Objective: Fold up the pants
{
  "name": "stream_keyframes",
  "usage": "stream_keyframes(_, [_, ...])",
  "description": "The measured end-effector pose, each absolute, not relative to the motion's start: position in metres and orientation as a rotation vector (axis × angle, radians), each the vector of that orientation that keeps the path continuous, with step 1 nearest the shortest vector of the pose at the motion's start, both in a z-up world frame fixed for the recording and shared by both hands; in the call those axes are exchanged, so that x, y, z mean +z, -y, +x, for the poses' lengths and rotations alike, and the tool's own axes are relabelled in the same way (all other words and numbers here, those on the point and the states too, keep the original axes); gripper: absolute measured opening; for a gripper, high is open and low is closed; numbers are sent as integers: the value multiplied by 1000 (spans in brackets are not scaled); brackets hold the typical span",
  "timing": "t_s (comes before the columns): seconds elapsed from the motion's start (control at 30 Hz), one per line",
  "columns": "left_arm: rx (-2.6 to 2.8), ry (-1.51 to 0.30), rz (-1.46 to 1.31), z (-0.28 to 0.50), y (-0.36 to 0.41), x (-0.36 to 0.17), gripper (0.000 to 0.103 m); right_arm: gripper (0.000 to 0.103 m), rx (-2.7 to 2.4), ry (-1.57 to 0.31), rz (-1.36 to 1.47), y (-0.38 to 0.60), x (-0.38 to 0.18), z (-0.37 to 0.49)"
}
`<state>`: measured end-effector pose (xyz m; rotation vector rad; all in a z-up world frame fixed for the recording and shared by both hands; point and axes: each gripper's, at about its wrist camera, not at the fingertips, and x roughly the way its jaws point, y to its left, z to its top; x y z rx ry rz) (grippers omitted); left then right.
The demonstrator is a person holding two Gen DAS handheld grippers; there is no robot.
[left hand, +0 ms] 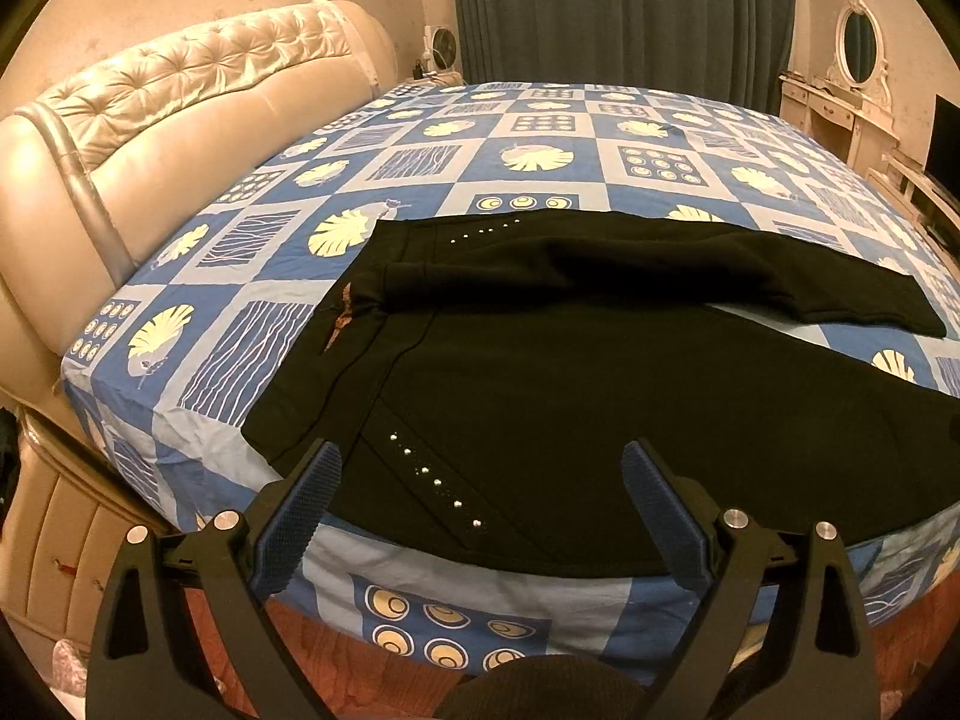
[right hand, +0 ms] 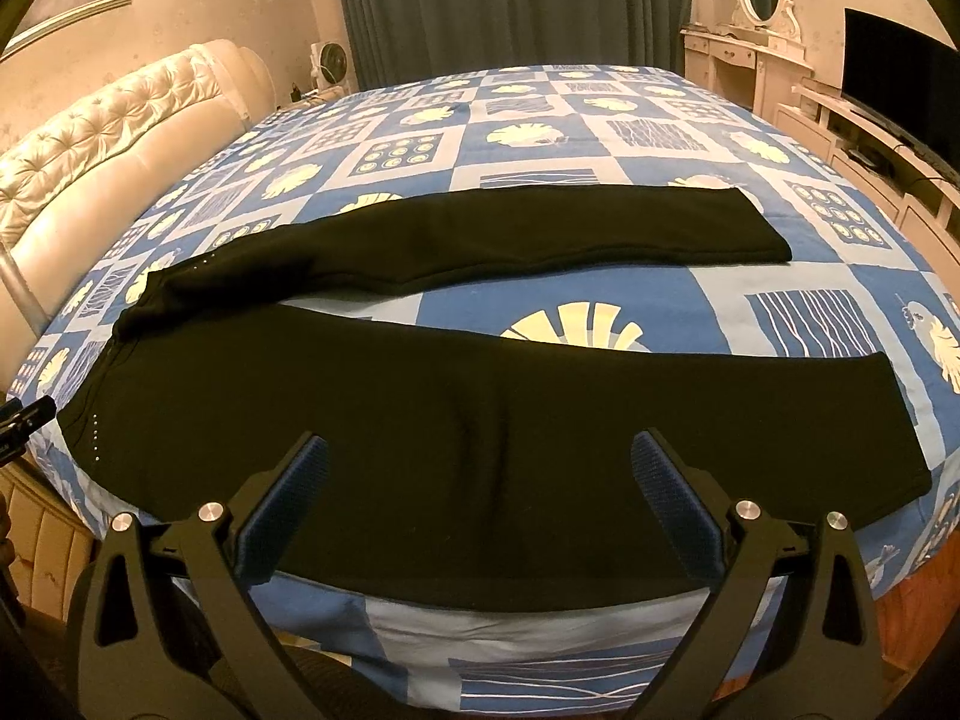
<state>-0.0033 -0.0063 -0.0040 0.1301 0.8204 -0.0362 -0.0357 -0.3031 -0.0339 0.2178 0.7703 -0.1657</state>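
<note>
Blue patchwork sheeting covers the bed, where we see the black pants spread flat near the front edge, legs splayed apart, nothing folded yet. We hold the left tool by the studded waist and the right tool mid-leg, both spread wide and empty, probably to lift the near leg.

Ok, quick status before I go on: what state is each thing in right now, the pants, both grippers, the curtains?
Pants: unfolded, spread flat on the bed, legs apart.
Far leg: lying flat, straight.
Near leg: lying flat along the bed edge.
Left gripper: open, holding nothing, above the waist end.
Right gripper: open, holding nothing, above the near leg.
Curtains: drawn shut.
Screen: dark.
</note>
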Motion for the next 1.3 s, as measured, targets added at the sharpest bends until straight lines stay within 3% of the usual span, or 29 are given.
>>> stream_keyframes(1.3, [-52, -834, 134, -3, 9, -6, 94, 101, -159, -781, 230, 297, -39, -34])
